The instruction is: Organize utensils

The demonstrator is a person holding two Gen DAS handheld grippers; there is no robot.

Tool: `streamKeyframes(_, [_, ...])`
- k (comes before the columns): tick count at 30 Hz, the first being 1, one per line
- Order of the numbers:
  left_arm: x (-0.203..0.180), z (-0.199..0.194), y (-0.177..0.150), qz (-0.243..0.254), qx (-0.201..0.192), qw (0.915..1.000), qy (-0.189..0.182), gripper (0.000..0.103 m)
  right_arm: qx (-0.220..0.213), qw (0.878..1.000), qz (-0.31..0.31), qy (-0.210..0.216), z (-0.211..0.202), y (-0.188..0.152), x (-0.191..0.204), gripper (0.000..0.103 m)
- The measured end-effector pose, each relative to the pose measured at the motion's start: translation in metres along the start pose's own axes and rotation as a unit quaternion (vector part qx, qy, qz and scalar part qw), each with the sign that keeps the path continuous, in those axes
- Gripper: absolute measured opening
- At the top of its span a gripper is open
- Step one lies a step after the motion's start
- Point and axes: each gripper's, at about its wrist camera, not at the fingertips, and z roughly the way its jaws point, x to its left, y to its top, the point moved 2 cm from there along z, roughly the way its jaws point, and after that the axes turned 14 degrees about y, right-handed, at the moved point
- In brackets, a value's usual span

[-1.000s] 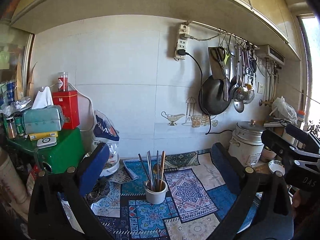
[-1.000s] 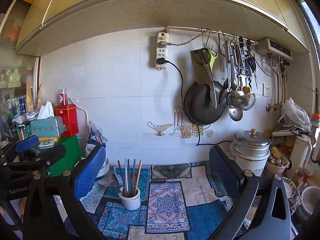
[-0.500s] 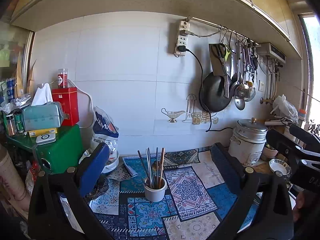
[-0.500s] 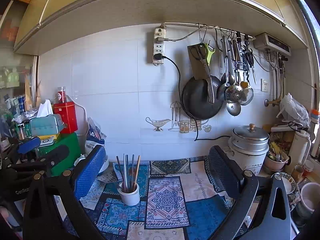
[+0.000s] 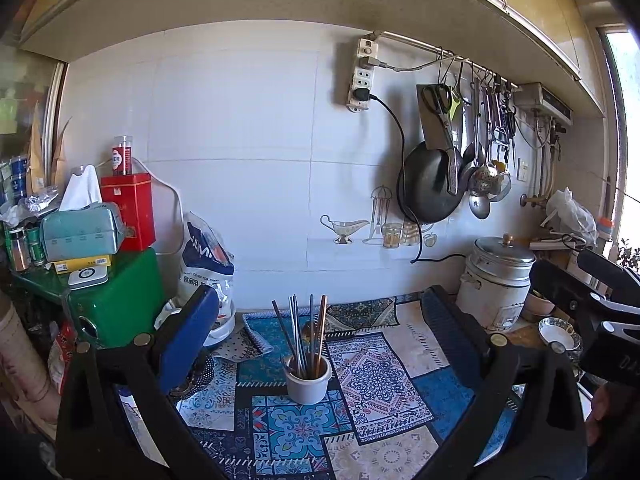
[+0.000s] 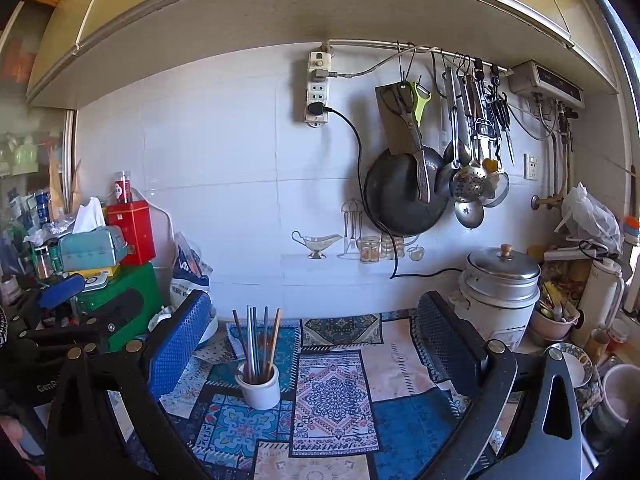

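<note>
Left gripper (image 5: 320, 336) fingers spread wide, holding nothing. Right gripper (image 6: 316, 332) likewise wide, empty. White cup (image 5: 307, 381) of upright chopsticks (image 5: 305, 336) stands on patterned mat (image 5: 372, 384), between left fingers, beyond tips; nearer right gripper's blue finger (image 6: 178, 340).

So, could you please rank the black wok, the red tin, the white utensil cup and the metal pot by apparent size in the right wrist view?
1. Black wok
2. Metal pot
3. Red tin
4. White utensil cup

The cup sits nearest the camera, so its true rank is unsure.
</note>
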Motion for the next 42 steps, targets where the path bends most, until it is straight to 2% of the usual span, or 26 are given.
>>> streamKeyframes(24, [-0.0087,-0.0036,0.0043,-0.001,-0.004,0.9999,-0.014,0.102,-0.002,1.0,-0.002,0.002,-0.0015,0.0011,-0.003,0.103])
streamKeyframes(42, [-0.0076,-0.0059,0.0035,-0.004,-0.005,0.9999,-0.011,0.102,0.001,1.0,-0.006,0.005,0.0012,0.0008,0.0039,0.103])
